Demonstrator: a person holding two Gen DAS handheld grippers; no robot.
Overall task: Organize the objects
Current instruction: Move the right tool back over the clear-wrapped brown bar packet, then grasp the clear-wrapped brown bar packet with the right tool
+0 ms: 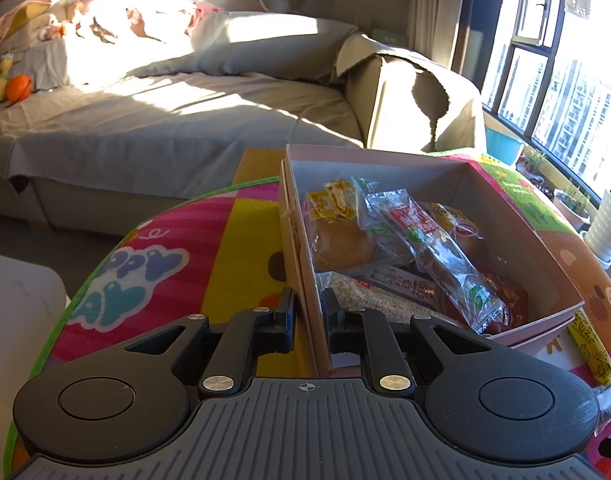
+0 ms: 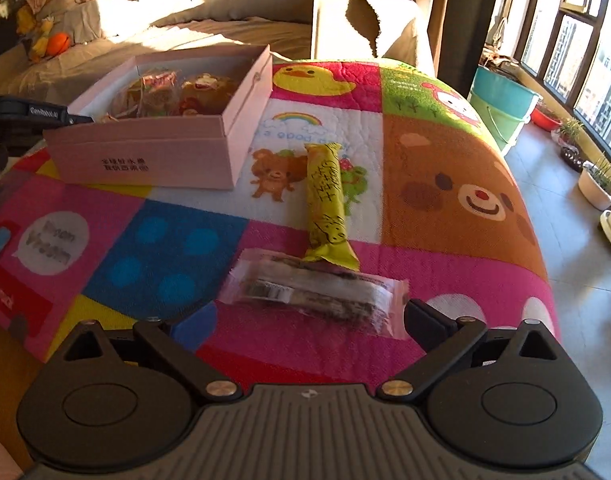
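A pink cardboard box [image 1: 437,164] holds several wrapped snacks [image 1: 417,240] on a colourful quilted table cover. My left gripper [image 1: 308,308] is shut on the box's near left wall, one finger outside and one inside. In the right wrist view the box [image 2: 145,152] sits at the far left. A yellow snack bar [image 2: 325,196] and a clear-wrapped dark snack [image 2: 317,292] lie on the cover in front of my right gripper [image 2: 305,324]. That gripper is open and empty, with its fingers on either side of the clear-wrapped snack's near edge. The yellow bar also shows in the left wrist view [image 1: 589,348].
A grey-covered sofa [image 1: 165,92] stands behind the table. A teal bucket [image 2: 501,100] and potted plants [image 2: 601,180] stand on the floor by the window at the right. The table cover [image 2: 465,184] falls away at its right edge.
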